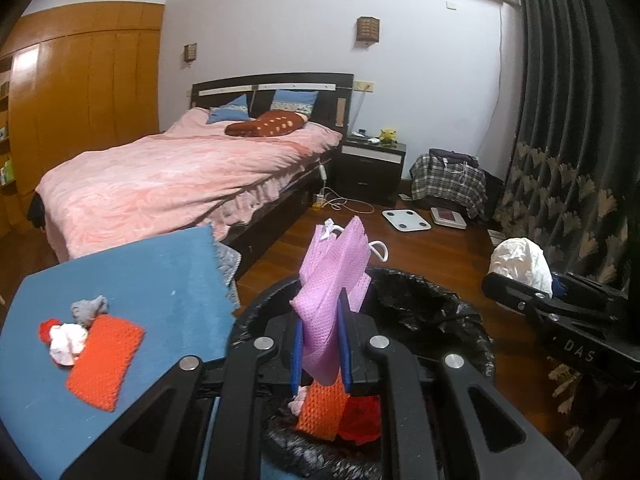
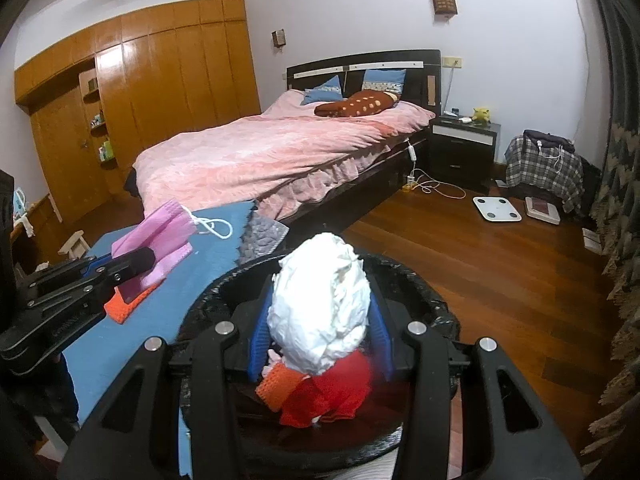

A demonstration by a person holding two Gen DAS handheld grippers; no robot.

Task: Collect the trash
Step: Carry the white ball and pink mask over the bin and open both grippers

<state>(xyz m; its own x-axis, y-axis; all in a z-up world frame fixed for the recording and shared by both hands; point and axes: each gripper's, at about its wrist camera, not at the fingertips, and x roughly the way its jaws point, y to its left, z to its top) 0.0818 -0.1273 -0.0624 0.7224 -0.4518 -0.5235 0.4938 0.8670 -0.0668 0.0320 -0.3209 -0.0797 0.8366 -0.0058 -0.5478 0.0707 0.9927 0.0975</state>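
My left gripper (image 1: 320, 320) is shut on a pink face mask (image 1: 336, 272), which stands up between the blue pads above the black-lined trash bin (image 1: 440, 312). My right gripper (image 2: 320, 312) is shut on a white crumpled wad (image 2: 320, 300), also over the bin (image 2: 420, 292). An orange mesh piece (image 2: 276, 384) and red trash (image 2: 332, 396) lie inside the bin. On the blue table (image 1: 140, 280) remain an orange mesh pad (image 1: 106, 360), a white tissue (image 1: 66, 344), a grey wad (image 1: 88, 308) and a red scrap (image 1: 46, 328).
The bin stands on the wooden floor (image 2: 480, 264) beside the blue table's edge. A bed with a pink cover (image 1: 168, 176) is behind, with a dark nightstand (image 1: 372, 164), a white scale (image 1: 406, 220) on the floor and dark curtains (image 1: 568, 120) at the right.
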